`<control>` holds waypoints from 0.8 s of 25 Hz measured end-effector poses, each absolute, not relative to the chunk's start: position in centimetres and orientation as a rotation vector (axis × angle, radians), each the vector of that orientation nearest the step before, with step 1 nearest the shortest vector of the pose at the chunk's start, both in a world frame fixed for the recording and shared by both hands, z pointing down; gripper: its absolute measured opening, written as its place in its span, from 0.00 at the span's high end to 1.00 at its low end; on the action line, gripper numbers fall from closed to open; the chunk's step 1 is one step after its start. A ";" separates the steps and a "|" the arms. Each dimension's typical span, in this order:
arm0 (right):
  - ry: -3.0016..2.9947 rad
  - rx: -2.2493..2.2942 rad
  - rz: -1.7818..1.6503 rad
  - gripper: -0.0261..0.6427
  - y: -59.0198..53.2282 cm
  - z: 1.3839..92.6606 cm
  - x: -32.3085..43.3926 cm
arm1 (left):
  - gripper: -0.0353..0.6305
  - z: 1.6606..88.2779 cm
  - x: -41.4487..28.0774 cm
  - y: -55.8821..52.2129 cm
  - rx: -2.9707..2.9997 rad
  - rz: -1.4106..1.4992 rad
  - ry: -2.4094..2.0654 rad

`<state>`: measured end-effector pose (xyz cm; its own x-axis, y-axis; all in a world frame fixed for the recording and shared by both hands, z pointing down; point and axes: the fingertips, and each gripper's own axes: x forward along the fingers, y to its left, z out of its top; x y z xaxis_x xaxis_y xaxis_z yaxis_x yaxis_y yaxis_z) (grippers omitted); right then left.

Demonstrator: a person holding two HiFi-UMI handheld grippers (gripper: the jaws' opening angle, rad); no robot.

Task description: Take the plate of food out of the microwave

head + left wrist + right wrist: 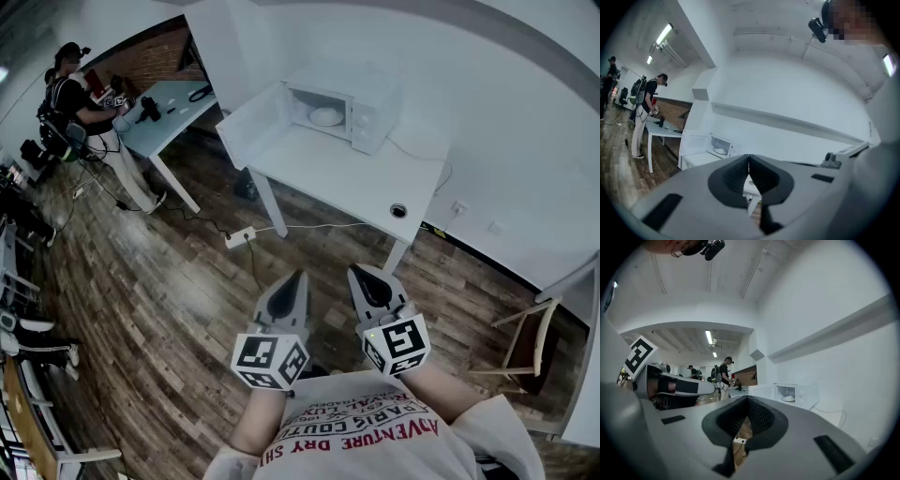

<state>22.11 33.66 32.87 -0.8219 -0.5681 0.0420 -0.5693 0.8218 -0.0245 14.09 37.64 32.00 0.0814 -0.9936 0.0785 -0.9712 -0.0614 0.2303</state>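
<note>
left tongs [296, 281] and right tongs [364, 278] are pressed together, empty, since the plate [326, 116] sits well apart in the open microwave [367, 120].

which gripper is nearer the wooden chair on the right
Right. The right gripper hangs left of the wooden chair, well clear of it; the left gripper sits further left, beyond the right one.

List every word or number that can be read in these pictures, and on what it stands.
"ADVENTURE DRY SH", cut off: upside down on the shirt.
Shirt's other lines: too blurred.
Marker cubes: patterns only.
Microwave panel: too small.
</note>
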 end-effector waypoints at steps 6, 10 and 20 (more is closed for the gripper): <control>-2.968 0.931 0.060 0.95 33.2 33.0 21.6 | 0.94 32.1 13.7 37.0 2.146 -0.131 -1.977; -2.969 0.916 0.059 0.95 33.0 33.2 21.1 | 0.94 32.3 13.2 36.6 2.147 -0.121 -1.981; -2.964 0.891 0.125 0.95 31.4 34.5 20.4 | 0.94 33.8 12.2 35.2 2.102 -0.145 -1.965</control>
